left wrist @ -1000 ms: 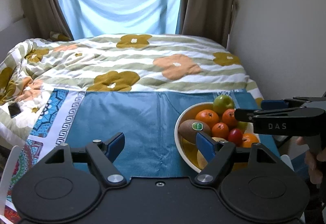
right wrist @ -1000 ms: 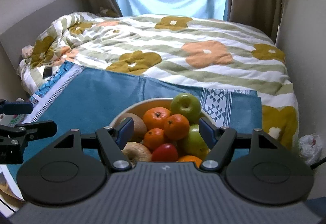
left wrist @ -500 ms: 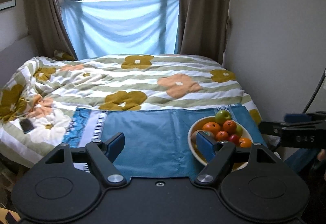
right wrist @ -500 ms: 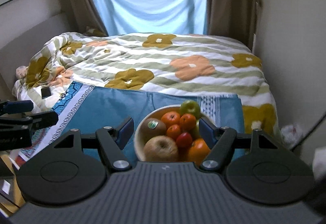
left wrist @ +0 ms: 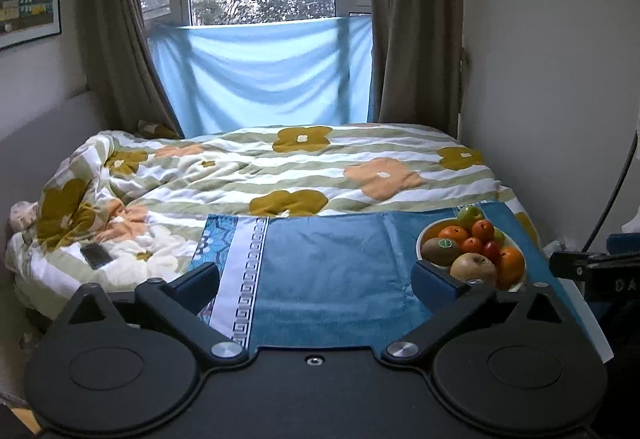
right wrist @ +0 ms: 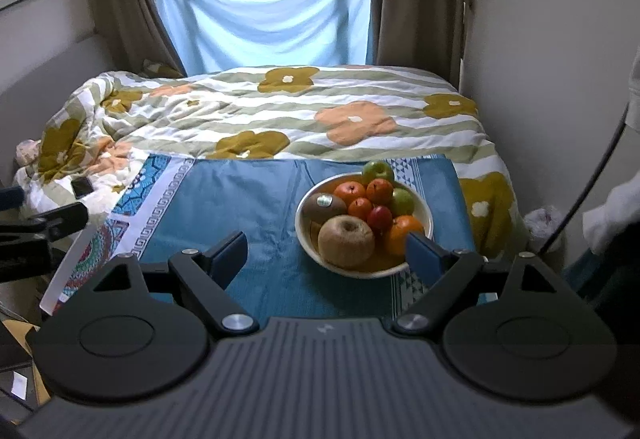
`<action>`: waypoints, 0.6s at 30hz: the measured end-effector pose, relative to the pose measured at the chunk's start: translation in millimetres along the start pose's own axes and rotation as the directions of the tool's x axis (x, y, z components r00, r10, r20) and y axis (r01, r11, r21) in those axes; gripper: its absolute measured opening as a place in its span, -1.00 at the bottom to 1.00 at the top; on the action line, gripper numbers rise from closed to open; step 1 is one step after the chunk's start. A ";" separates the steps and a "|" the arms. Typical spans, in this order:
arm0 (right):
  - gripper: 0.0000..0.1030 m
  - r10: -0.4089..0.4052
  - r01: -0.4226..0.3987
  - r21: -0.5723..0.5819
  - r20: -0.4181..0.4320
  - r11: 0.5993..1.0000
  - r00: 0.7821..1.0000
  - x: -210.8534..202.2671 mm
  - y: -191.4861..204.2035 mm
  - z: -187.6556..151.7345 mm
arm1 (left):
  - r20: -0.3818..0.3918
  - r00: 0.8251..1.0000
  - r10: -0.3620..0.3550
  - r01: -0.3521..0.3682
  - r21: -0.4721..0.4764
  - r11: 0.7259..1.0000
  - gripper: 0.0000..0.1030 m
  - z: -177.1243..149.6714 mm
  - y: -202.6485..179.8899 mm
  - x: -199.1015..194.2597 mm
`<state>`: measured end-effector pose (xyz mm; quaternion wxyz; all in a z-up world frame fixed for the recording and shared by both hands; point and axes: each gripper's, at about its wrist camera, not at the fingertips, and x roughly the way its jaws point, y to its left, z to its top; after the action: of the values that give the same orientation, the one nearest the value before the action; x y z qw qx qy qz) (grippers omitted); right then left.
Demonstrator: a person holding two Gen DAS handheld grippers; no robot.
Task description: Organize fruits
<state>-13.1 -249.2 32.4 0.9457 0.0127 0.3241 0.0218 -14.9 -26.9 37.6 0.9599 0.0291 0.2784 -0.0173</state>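
A cream bowl (right wrist: 425, 208) full of fruit stands on a blue cloth (right wrist: 256, 199) on the bed. It holds a brown pear-like fruit (right wrist: 346, 235), a kiwi (right wrist: 323, 205), several small oranges (right wrist: 350, 192), a red fruit (right wrist: 380, 217) and green apples (right wrist: 377, 170). The bowl also shows at the right in the left wrist view (left wrist: 424, 240). My right gripper (right wrist: 326, 253) is open and empty, just in front of the bowl. My left gripper (left wrist: 316, 279) is open and empty, over the cloth to the left of the bowl.
A flowered quilt (left wrist: 280, 167) covers the bed behind the cloth. A dark phone (left wrist: 96, 255) lies on the quilt at the left. A wall (left wrist: 560, 79) runs close along the bed's right side. A curtained window (left wrist: 260, 71) is at the back.
Both grippers have pulled back and up from the bowl, so the bowl looks smaller and farther. Both stay open and empty. The fruit has not moved.
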 end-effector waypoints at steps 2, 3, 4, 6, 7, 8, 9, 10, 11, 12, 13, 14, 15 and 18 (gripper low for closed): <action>0.97 -0.010 0.010 -0.005 0.008 1.000 1.000 -2.2 5.0 -5.0 | -0.008 1.000 -0.001 0.001 0.000 1.000 1.00 -3.7 2.3 -1.1; 0.98 -0.012 0.012 -0.005 0.008 1.000 1.000 -2.6 5.3 -7.6 | -0.011 1.000 0.005 -0.005 0.001 1.000 1.00 -5.2 3.1 -1.5; 1.00 -0.015 0.015 -0.002 0.007 1.000 1.000 -2.6 6.9 -8.7 | -0.012 1.000 0.008 -0.008 0.002 1.000 1.00 -6.5 4.2 -2.4; 1.00 -0.019 0.019 0.003 0.009 1.000 1.000 -4.6 9.9 -11.7 | -0.010 1.000 0.011 -0.012 -0.004 1.000 1.00 -8.3 6.3 -4.4; 1.00 -0.020 0.020 0.000 0.006 1.000 1.000 -5.1 12.1 -13.0 | -0.008 1.000 0.009 -0.009 -0.005 1.000 1.00 -9.3 7.8 -4.9; 1.00 -0.021 0.021 -0.003 0.006 1.000 1.000 -5.6 13.4 -13.9 | -0.005 1.000 0.009 -0.009 -0.006 1.000 1.00 -10.1 9.0 -6.3; 1.00 -0.024 0.024 -0.002 0.009 1.000 1.000 -6.4 13.9 -14.5 | -0.002 1.000 0.012 -0.012 -0.007 1.000 1.00 -10.3 9.4 -6.8; 1.00 -0.025 0.025 -0.001 0.009 1.000 1.000 -6.5 14.1 -14.7 | 0.001 1.000 0.014 -0.014 -0.007 1.000 1.00 -10.7 9.5 -7.2; 1.00 -0.027 0.027 0.001 0.007 1.000 1.000 -6.8 14.9 -15.3 | 0.001 1.000 0.012 -0.012 -0.008 1.000 1.00 -11.4 10.8 -7.7; 1.00 -0.030 0.030 0.002 0.006 1.000 1.000 -6.7 15.0 -15.7 | 0.000 1.000 0.009 -0.009 -0.011 1.000 1.00 -12.1 11.3 -7.9; 1.00 -0.033 0.033 0.003 0.004 0.999 0.999 -6.4 15.3 -16.0 | -0.001 1.000 0.007 -0.007 -0.013 1.000 1.00 -12.6 11.3 -8.3; 1.00 -0.034 0.034 0.006 0.007 0.999 0.999 -6.7 15.6 -16.6 | -0.002 1.000 0.005 -0.005 -0.013 1.000 1.00 -13.1 11.3 -8.4; 1.00 -0.035 0.035 0.010 0.014 0.999 0.999 -7.4 14.6 -17.3 | -0.004 1.000 0.003 -0.003 -0.013 1.000 1.00 -14.2 11.1 -8.5; 1.00 -0.035 0.035 0.011 0.020 0.999 0.999 -8.9 14.2 -17.6 | -0.009 1.000 -0.003 0.002 -0.014 1.000 1.00 -15.0 10.7 -9.0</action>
<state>-31.4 -235.3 24.5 0.9490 0.0124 0.3149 0.0033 -29.9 -15.1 30.3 0.9588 0.0222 0.2828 -0.0164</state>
